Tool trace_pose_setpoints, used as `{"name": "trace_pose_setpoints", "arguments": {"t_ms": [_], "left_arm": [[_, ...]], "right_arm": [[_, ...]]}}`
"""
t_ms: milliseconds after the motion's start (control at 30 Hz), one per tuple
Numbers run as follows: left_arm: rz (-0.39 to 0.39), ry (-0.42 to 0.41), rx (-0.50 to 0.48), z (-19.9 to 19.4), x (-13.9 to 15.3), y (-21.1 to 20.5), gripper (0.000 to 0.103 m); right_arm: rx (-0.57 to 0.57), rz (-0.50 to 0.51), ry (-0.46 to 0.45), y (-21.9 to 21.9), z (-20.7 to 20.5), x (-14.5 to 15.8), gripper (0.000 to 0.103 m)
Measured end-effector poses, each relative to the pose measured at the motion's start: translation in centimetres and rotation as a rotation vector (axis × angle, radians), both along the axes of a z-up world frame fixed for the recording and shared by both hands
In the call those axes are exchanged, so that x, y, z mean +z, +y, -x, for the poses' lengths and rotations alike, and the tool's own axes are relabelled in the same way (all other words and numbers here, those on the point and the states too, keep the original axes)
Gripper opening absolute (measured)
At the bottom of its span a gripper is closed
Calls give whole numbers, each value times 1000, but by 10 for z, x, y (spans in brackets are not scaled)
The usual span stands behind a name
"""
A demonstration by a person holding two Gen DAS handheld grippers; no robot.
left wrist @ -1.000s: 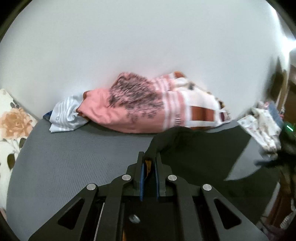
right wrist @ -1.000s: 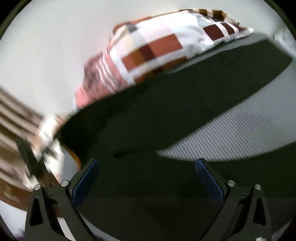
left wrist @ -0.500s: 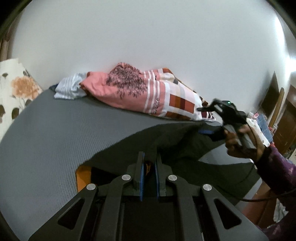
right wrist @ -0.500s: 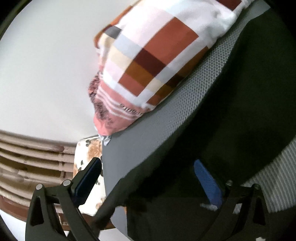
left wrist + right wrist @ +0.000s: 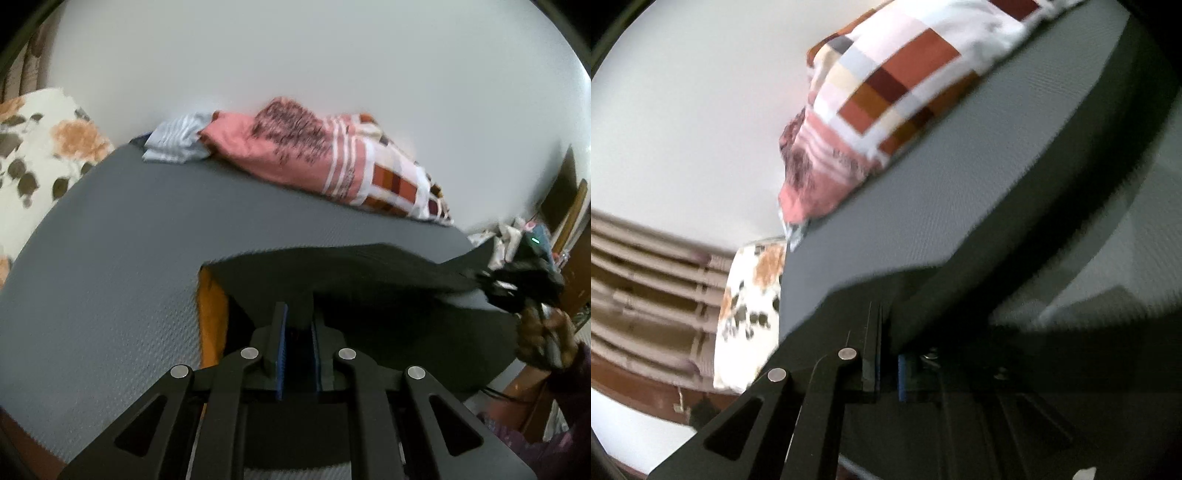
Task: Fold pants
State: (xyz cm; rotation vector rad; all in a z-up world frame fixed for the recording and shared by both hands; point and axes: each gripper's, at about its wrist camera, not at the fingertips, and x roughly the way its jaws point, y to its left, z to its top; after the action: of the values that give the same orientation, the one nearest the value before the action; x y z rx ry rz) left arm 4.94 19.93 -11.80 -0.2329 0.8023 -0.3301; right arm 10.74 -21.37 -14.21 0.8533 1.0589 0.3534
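The dark pants (image 5: 369,280) are stretched above the grey bed (image 5: 110,258), with an orange lining patch (image 5: 210,317) at their left end. My left gripper (image 5: 297,321) is shut on the near edge of the pants. My right gripper (image 5: 517,284) shows at the far right of the left wrist view, held by a hand, pinching the pants' other end. In the right wrist view the right gripper (image 5: 886,354) is shut on the dark pants (image 5: 1034,332), which drape over its right side.
A pink and checked blanket (image 5: 332,166) and a striped cloth (image 5: 173,144) lie along the white wall. A floral pillow (image 5: 40,147) is at the left; it also shows in the right wrist view (image 5: 750,310). Clutter and wooden furniture (image 5: 565,206) stand at the right.
The right gripper has closed on the pants; it was open before. Both grippers have pulled the pants taut and lifted them over the bed.
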Motion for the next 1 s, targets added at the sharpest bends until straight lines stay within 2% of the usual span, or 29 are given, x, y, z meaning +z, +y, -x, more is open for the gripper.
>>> {"name": "trace_pose_setpoints", "arguments": {"t_ms": [200,400,600,767,833,933,1000], "left_arm": [[-35,51,17,25,-16,8,12],[-46,100,36,42,-31,16,13],[-107,117,15,47,-39,10,14],[-199,160,58,49,-51,17,28],[-214,175,94,52,-54,26,41],[-266,152,192,57,-45,43,44],[-269,118,279,59,-32,58,45]], "right_arm": [[37,-16,91,19,73,-32,5],[59,-46,194,30,101,-71,5],[63,-39,196,30,106,-77,5],[77,-34,205,31,108,-85,5],[83,-30,201,31,108,-85,5],[87,-22,194,33,109,-84,5],[83,-25,192,34,109,-84,5]]}}
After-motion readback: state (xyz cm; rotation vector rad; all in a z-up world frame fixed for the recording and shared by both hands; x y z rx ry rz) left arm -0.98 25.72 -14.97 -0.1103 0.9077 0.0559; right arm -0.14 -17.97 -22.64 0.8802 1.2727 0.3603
